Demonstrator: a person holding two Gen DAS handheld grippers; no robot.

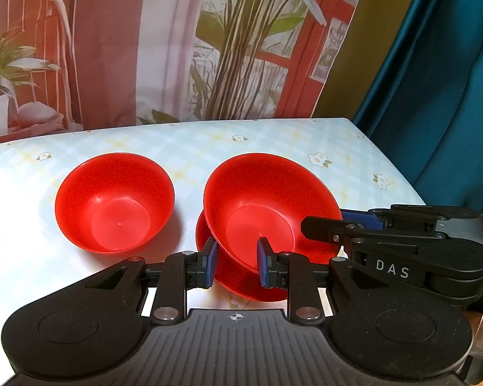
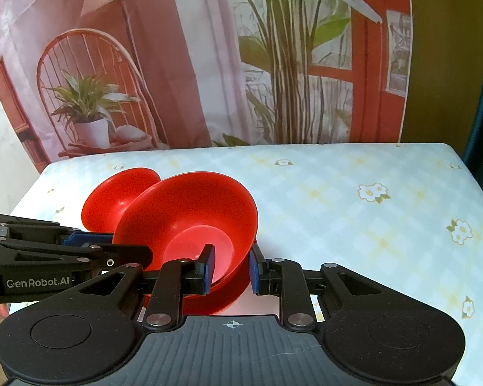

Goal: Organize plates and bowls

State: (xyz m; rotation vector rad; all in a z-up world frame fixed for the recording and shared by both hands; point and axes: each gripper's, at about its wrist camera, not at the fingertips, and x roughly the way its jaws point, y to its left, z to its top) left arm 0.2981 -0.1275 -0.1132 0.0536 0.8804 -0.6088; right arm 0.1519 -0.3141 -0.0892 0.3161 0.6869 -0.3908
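A red bowl [image 1: 260, 202] sits tilted on a red plate [image 1: 241, 276] near the table's front right. My left gripper [image 1: 236, 262] straddles the near rim of this bowl, its blue pads a little apart from the wall. My right gripper [image 2: 230, 268] straddles the same bowl [image 2: 193, 212] from the other side, one pad inside and one outside, and shows in the left wrist view [image 1: 354, 225]. A second red bowl [image 1: 114, 202] stands upright to the left, also visible in the right wrist view [image 2: 112, 199].
The table [image 2: 354, 225] has a pale checked cloth with flower prints. A printed backdrop [image 1: 177, 48] hangs behind the far edge. A teal curtain [image 1: 434, 80] hangs at the right. The table's right edge runs close to my right gripper.
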